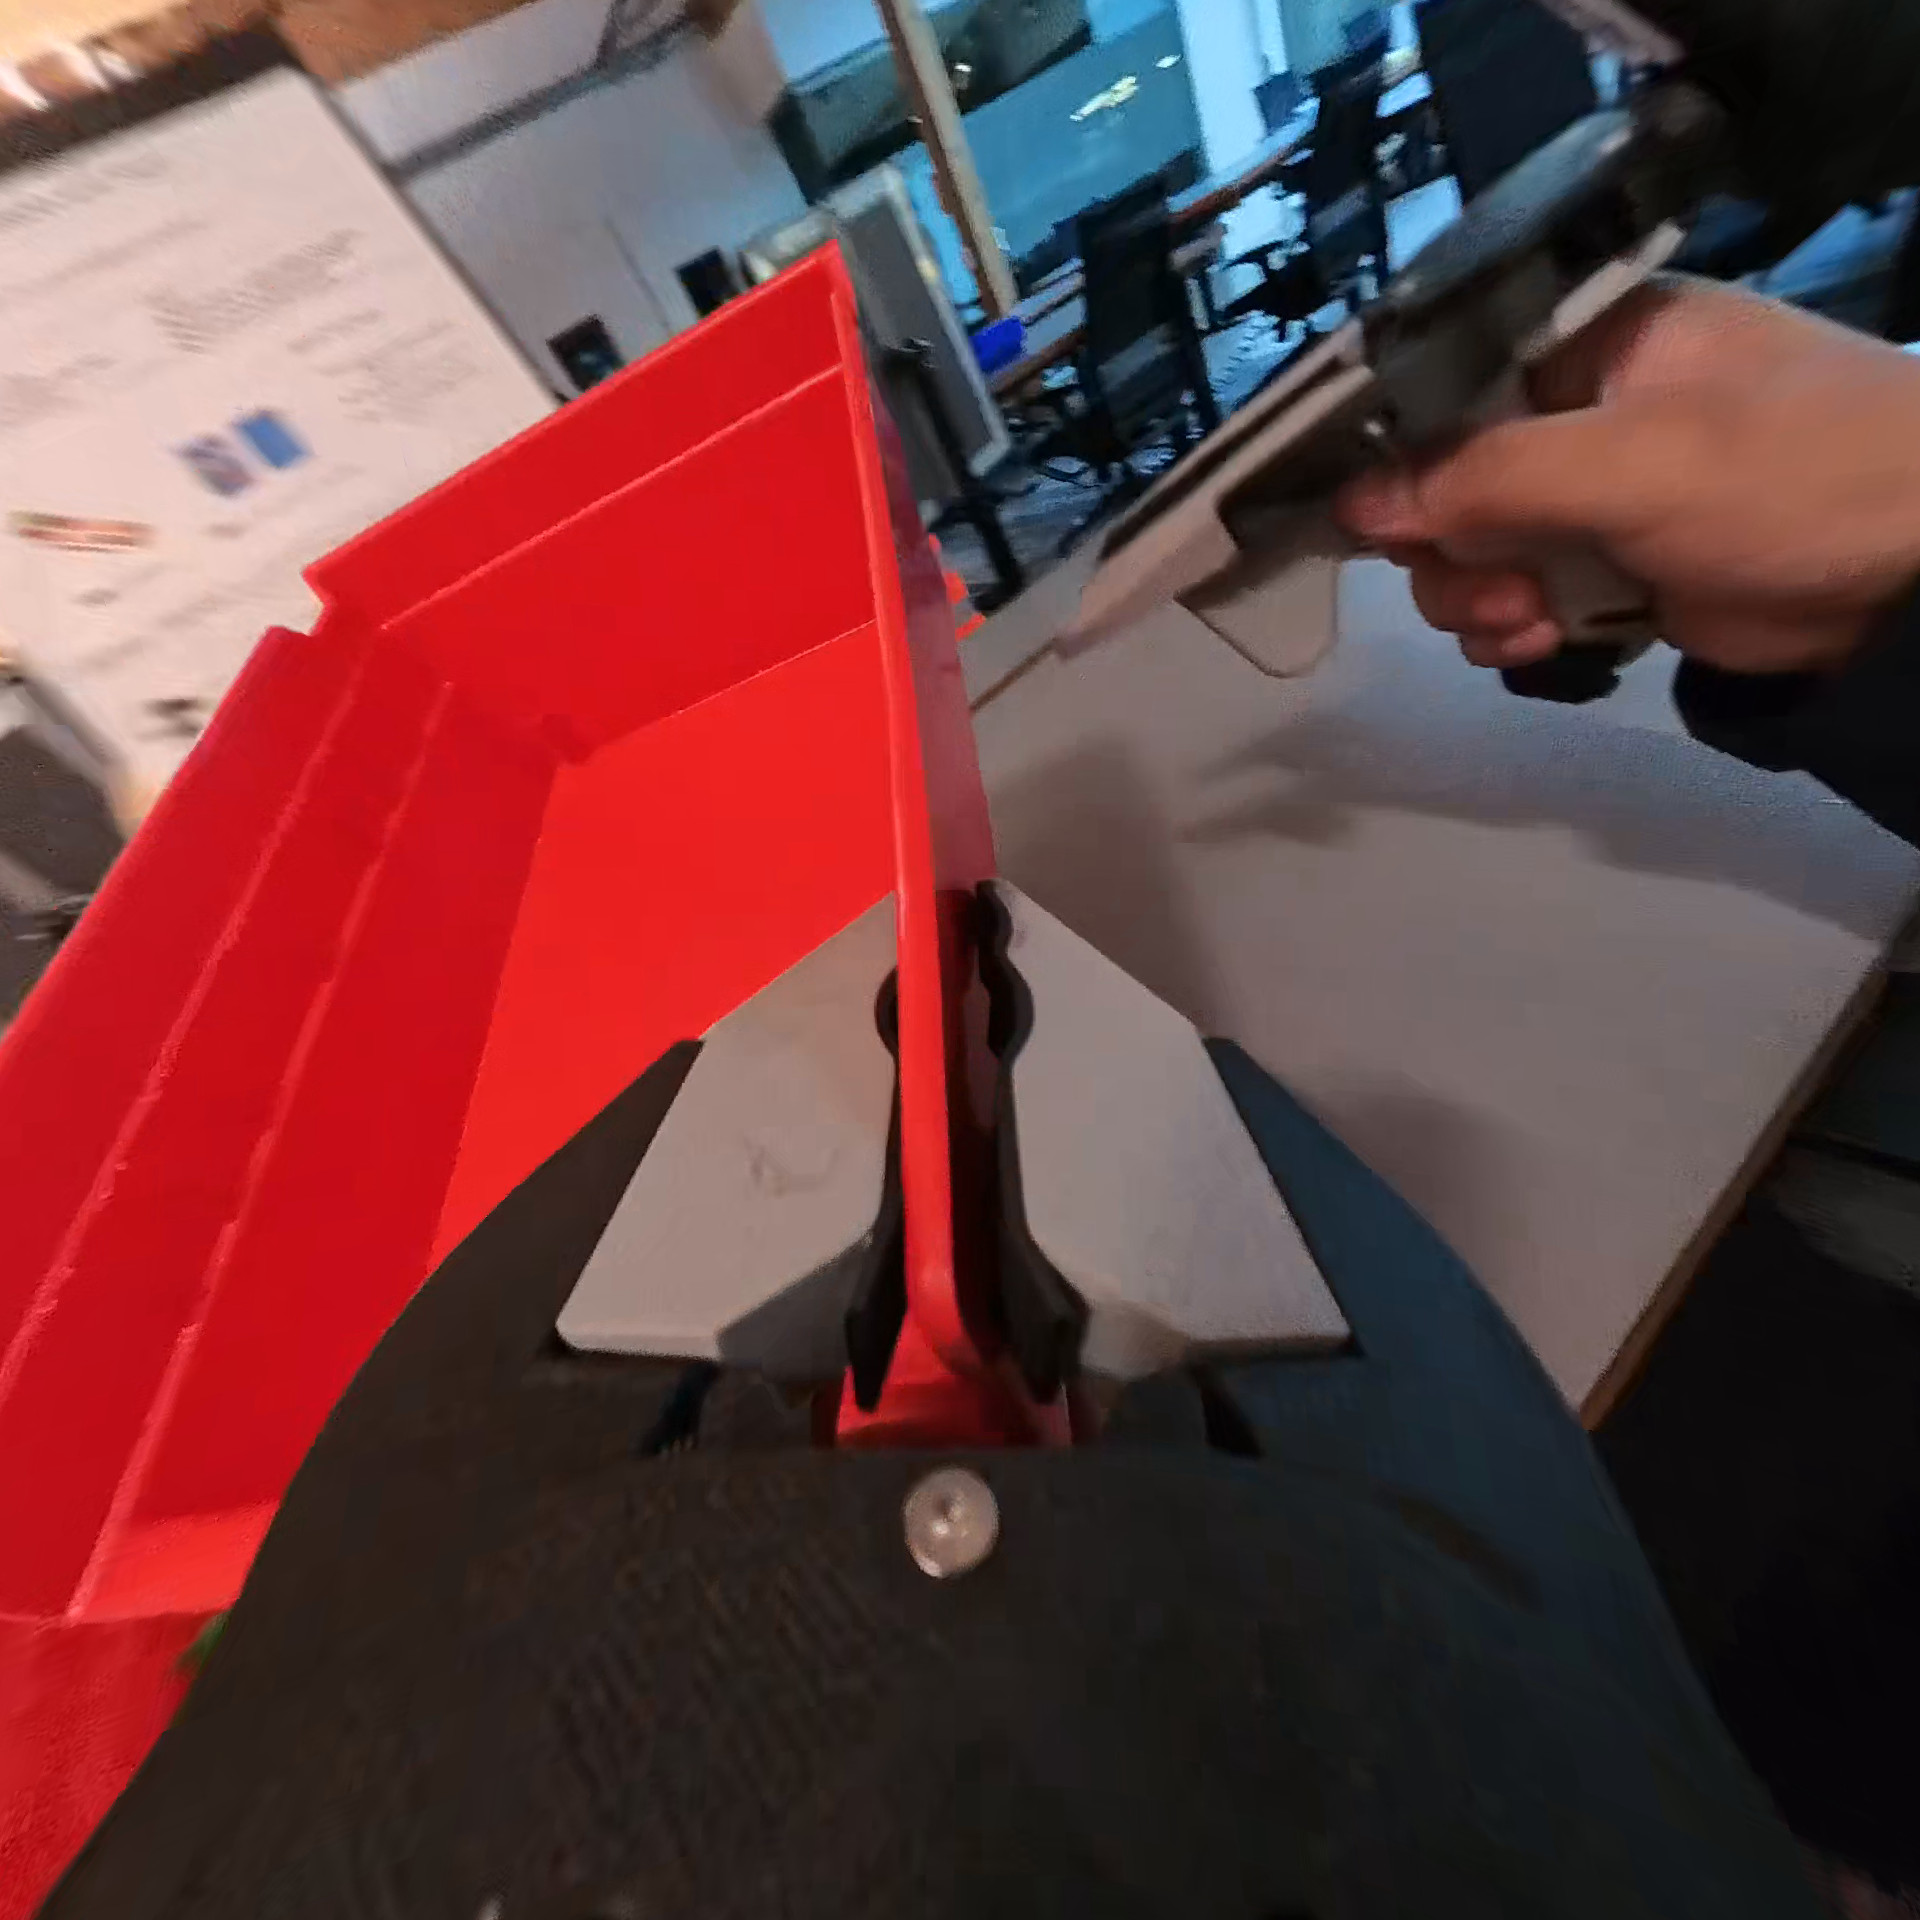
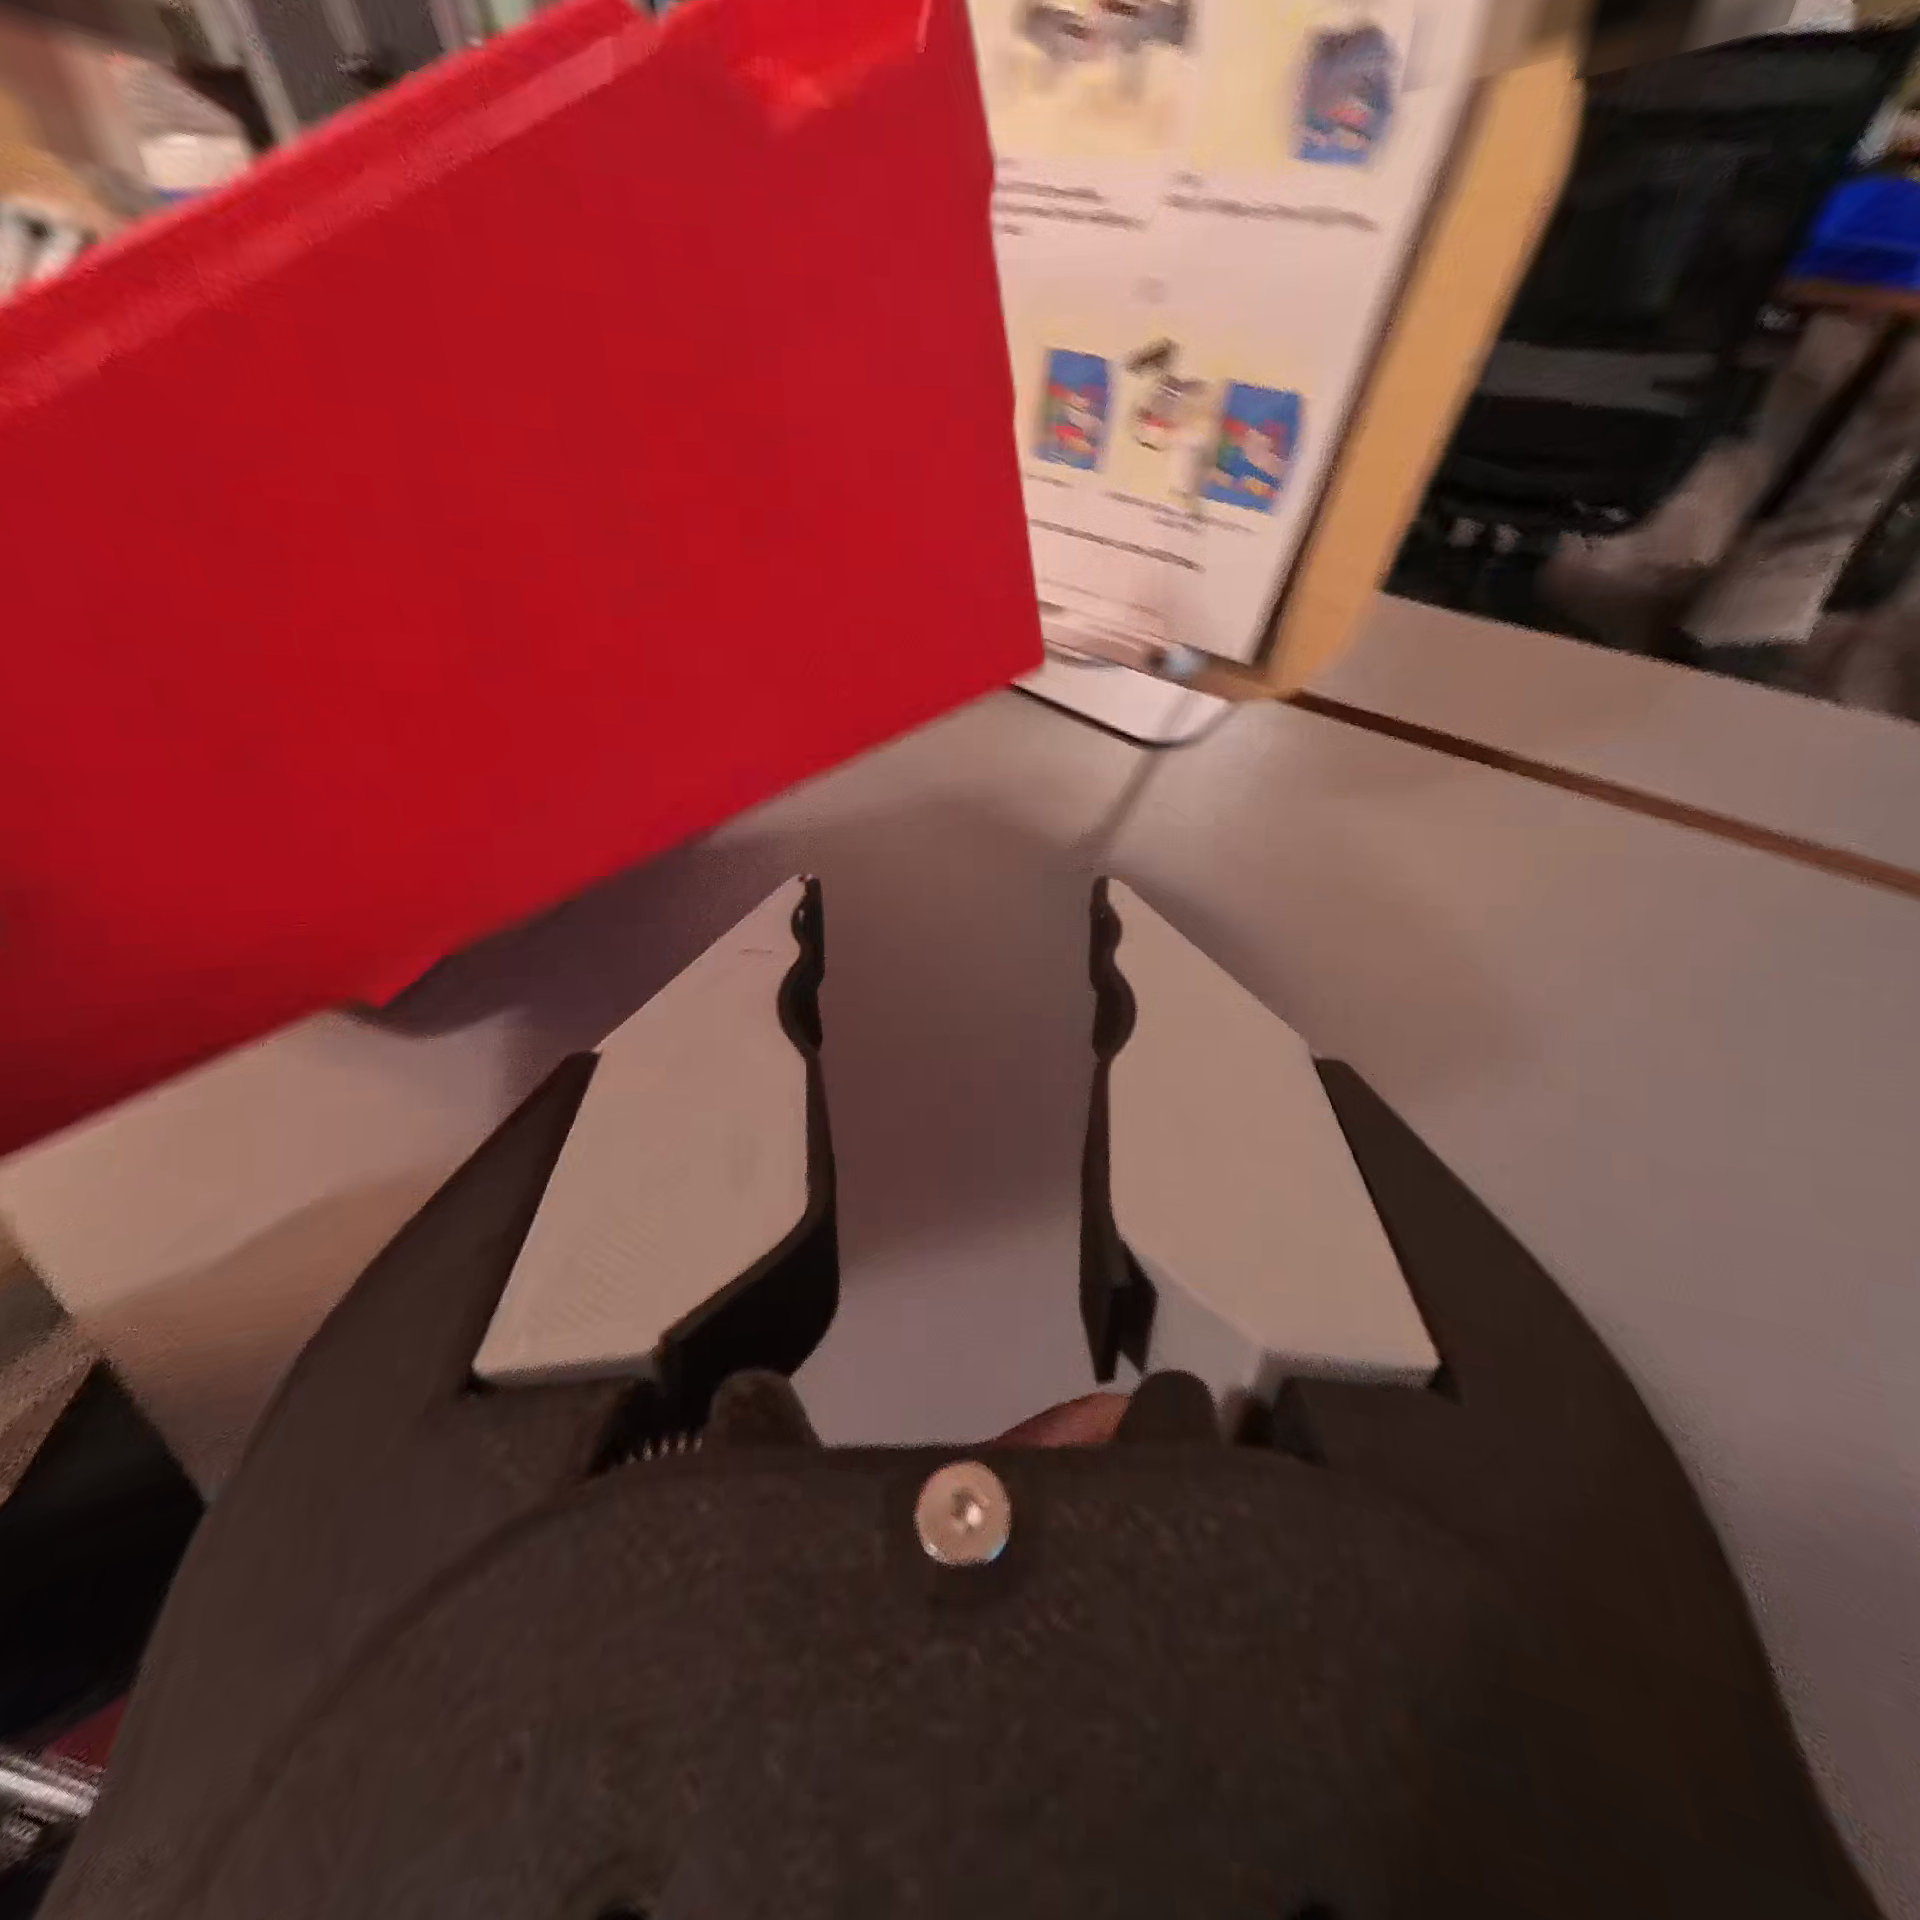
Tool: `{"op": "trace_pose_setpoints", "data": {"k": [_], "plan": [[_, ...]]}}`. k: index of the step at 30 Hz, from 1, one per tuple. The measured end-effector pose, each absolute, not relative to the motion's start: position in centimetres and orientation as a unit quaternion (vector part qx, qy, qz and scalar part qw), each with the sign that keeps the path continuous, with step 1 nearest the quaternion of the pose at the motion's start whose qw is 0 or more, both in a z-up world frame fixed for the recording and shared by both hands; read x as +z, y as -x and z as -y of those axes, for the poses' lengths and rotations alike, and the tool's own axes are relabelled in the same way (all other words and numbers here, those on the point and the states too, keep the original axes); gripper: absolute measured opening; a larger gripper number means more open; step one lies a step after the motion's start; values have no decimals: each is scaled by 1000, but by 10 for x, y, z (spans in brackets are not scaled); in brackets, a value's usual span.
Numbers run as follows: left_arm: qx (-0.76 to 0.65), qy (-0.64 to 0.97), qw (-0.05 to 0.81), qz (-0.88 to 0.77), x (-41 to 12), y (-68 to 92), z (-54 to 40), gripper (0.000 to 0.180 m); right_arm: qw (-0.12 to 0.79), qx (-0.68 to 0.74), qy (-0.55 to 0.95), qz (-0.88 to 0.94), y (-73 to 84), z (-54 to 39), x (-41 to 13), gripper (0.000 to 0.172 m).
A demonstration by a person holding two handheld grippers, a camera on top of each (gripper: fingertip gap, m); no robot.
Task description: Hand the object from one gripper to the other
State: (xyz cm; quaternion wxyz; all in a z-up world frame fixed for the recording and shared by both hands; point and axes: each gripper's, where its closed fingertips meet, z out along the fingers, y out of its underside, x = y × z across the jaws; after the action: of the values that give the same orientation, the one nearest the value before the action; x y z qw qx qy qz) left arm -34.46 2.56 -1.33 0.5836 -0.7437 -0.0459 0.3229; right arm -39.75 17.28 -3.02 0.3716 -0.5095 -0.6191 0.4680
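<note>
An office-cum-lab workspace: rows of black office chairs (image 1: 1132, 312) at long tables behind a glass partition (image 1: 1081, 135), research posters (image 2: 1174, 312) pinned on a display board, and a plain grey desk (image 1: 1403, 935) with wood edging in front.

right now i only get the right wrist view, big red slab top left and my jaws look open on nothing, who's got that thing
Observer: The left gripper has it, clamped on one side wall of a red bin.
Operator: bin? looks like a flat panel here
Observer: You see its outside. The left wrist view looks into an open bin with stepped ledges along the far wall.
Operator: anything in it
Observer: What shows of the floor is bare.
Operator: where am i from there
Observer: Your right gripper sits off the bin's right, above the grey table.
</note>
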Motion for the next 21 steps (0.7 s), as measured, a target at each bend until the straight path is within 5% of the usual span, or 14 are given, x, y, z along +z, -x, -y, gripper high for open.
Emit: {"op": "trace_pose_setpoints", "data": {"k": [10,12,16,21], "plan": [[226,817,527,53,-115,333,-145,4,416,364,594,585,390,-269,-70,25],[179,833,521,51,-130,332,-164,5,416,344,601,589,393,-281,-80,37],[144,836,529,16,-126,311,-173,22,376,338,631,588,389,-292,-96,47],[103,839,531,59,-98,320,-116,52,403,419,552,598,365,-241,-34,46]]}}
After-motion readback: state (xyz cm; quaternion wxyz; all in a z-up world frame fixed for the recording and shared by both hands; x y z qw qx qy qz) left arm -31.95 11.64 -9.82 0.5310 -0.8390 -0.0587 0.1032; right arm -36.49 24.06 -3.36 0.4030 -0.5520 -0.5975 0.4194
